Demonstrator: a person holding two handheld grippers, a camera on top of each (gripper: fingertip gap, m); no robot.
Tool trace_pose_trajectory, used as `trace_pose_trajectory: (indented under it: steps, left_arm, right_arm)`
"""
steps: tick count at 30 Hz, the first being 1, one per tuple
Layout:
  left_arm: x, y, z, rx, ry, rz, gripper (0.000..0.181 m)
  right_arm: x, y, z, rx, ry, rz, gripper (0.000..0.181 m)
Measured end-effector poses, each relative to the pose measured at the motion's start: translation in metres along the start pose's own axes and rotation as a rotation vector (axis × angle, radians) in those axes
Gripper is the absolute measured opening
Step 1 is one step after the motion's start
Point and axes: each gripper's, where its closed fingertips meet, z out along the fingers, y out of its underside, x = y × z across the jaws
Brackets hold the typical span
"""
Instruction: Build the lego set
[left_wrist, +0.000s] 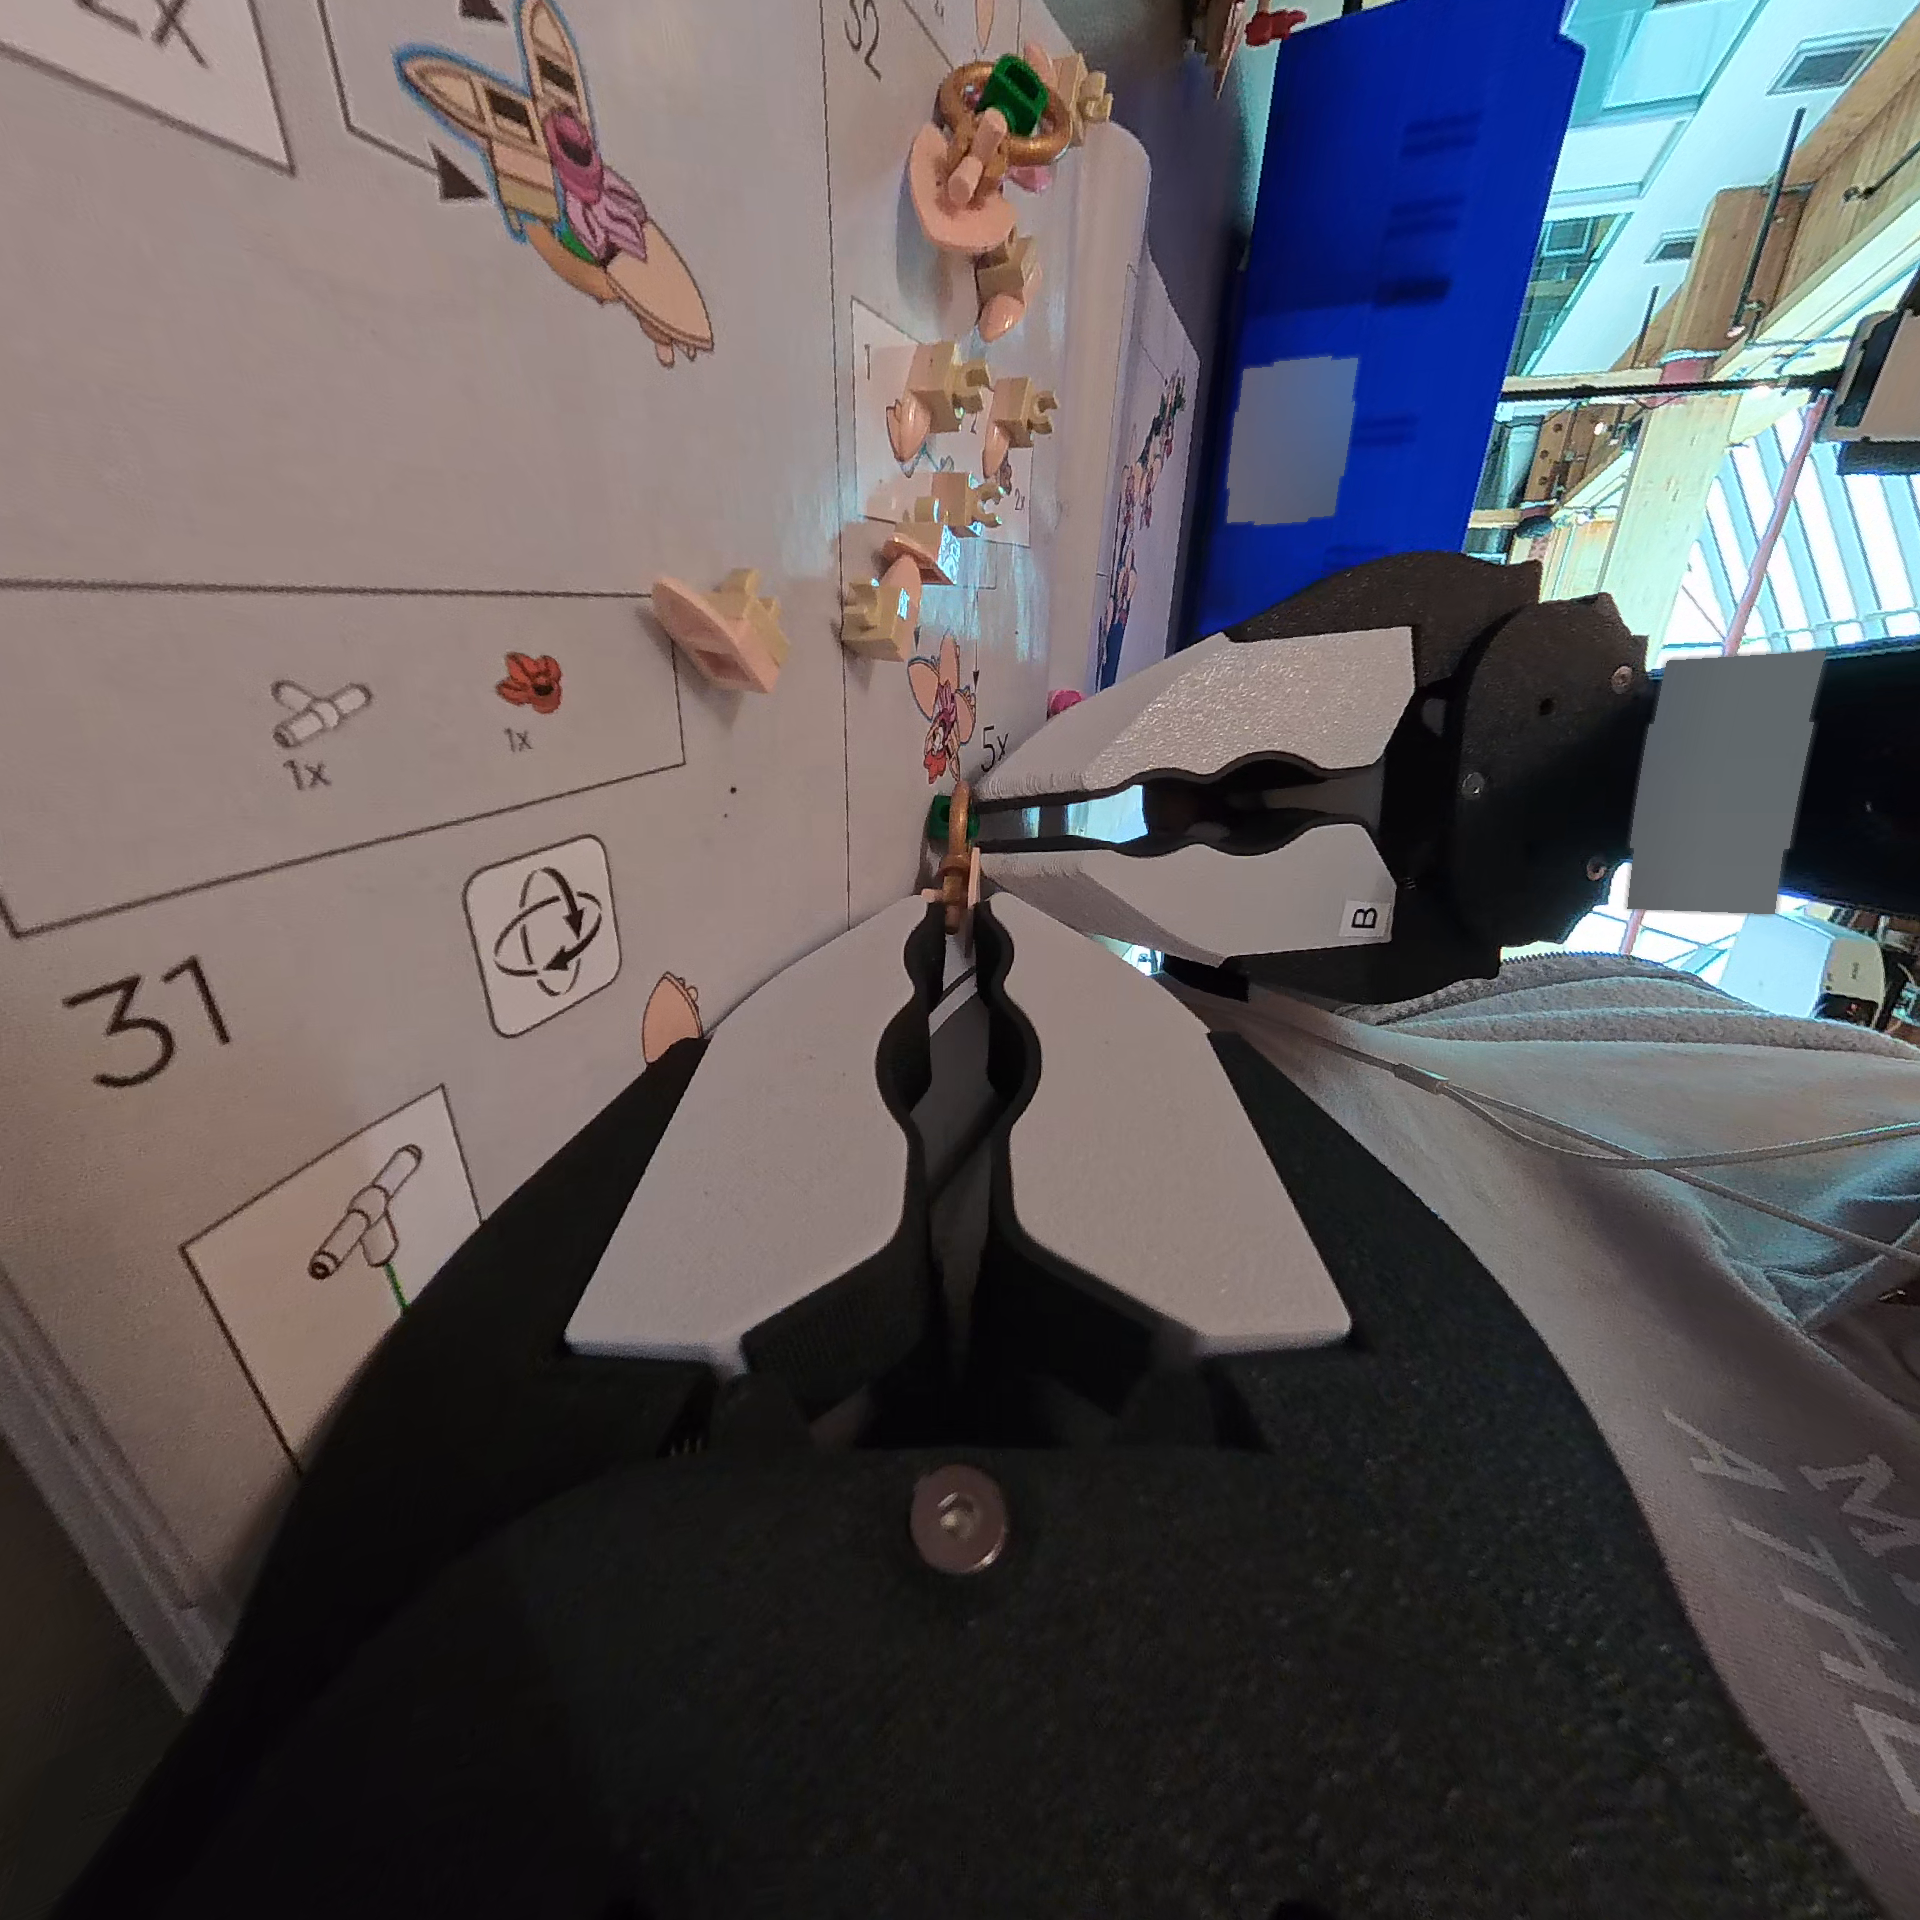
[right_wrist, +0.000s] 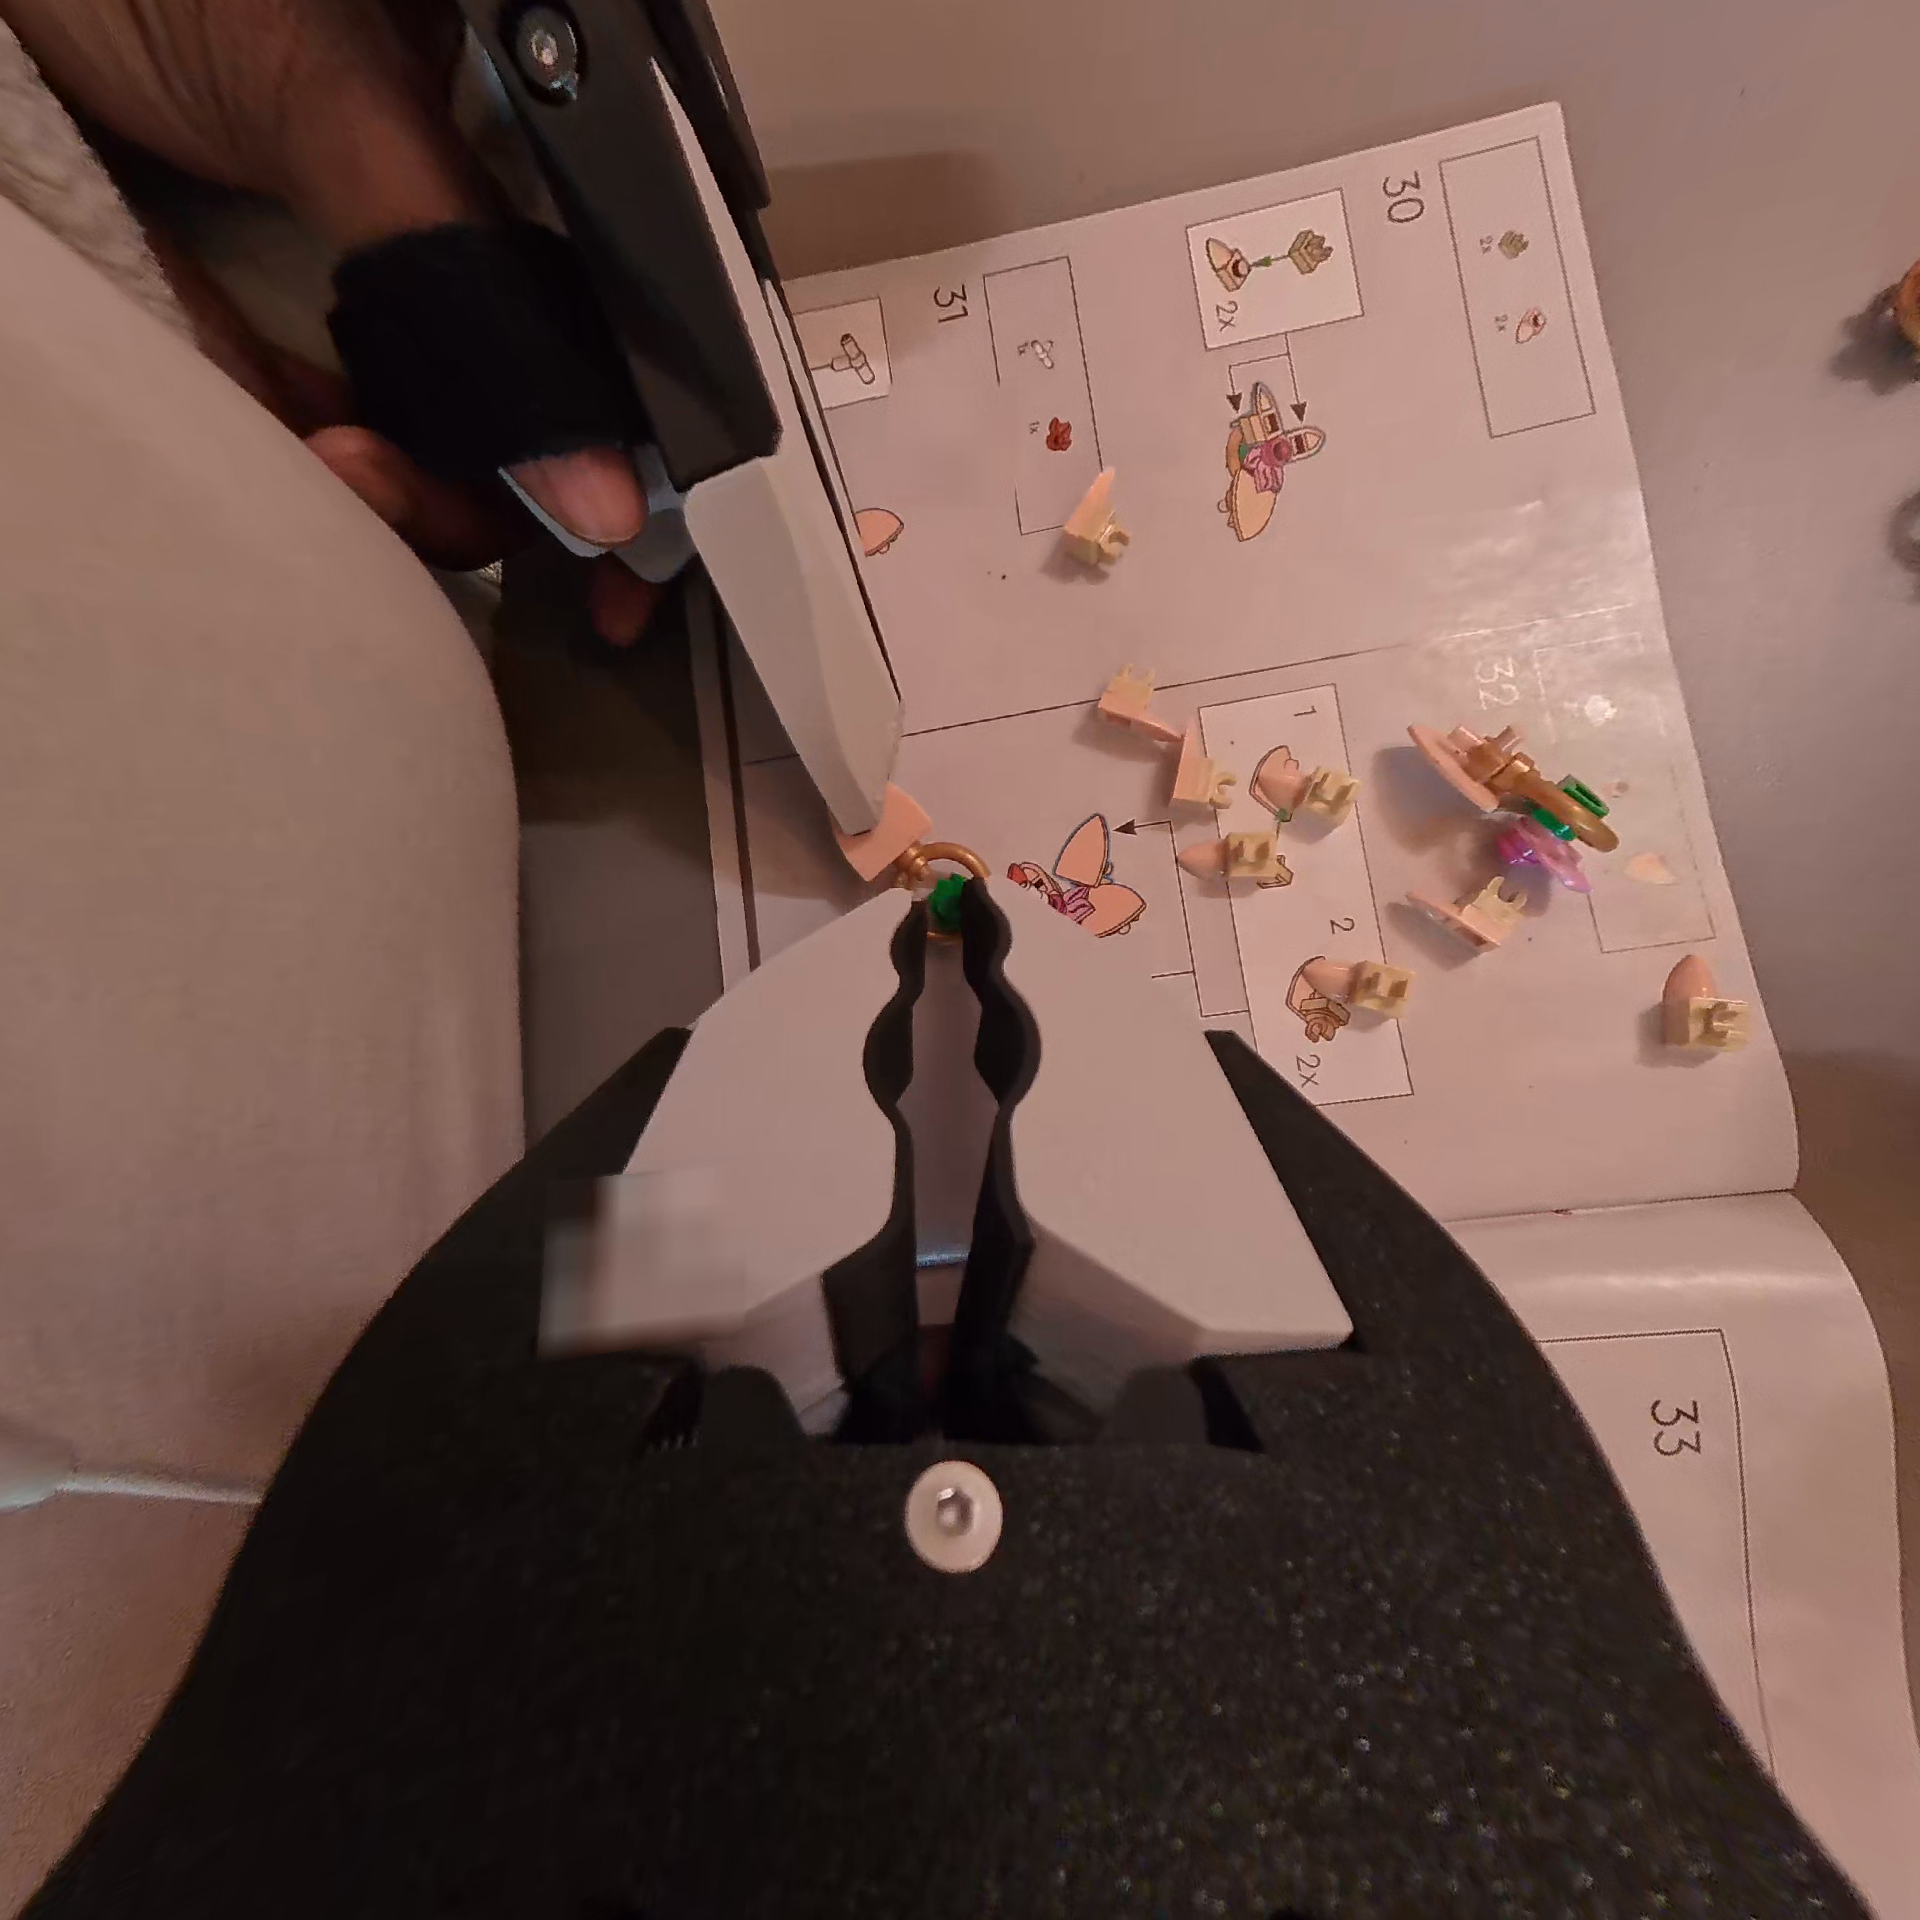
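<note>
A small assembly is held between both grippers above the open instruction booklet (right_wrist: 1351, 540): a gold ring (right_wrist: 940, 854) with a green piece (right_wrist: 947, 891) and a pink petal piece (right_wrist: 885, 831). My left gripper (left_wrist: 956, 912) is shut on the pink petal piece (left_wrist: 972, 883); in the right wrist view it (right_wrist: 871, 823) comes in from the upper left. My right gripper (right_wrist: 943, 906) is shut on the green piece at the ring. In the left wrist view it (left_wrist: 982, 826) comes in from the right, at the gold ring (left_wrist: 959, 816).
Several loose pink-and-tan petal pieces (right_wrist: 1242, 857) lie on the booklet (left_wrist: 312, 468). A second gold-ring assembly (right_wrist: 1517, 800) with green and pink parts lies at its far side, also in the left wrist view (left_wrist: 997, 125). A blue box (left_wrist: 1382, 312) stands beyond. A grey sleeve (left_wrist: 1558, 1195) is close right. The grippers are tip to tip, or close to it.
</note>
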Motion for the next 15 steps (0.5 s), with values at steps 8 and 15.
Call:
trace_pose_trajectory:
  steps: [8,15]
  left_arm:
    - [0.0001,0.0000,0.0001,0.000,-0.001,0.001,0.005]
    - [0.0001,0.0004,0.0002,-0.004,0.000,0.002,0.005]
  right_arm:
    - [0.0013,0.0016,0.0008,-0.013,0.014,-0.012,0.006]
    - [0.0003,0.0027,0.0011,-0.019,0.000,-0.042,0.004]
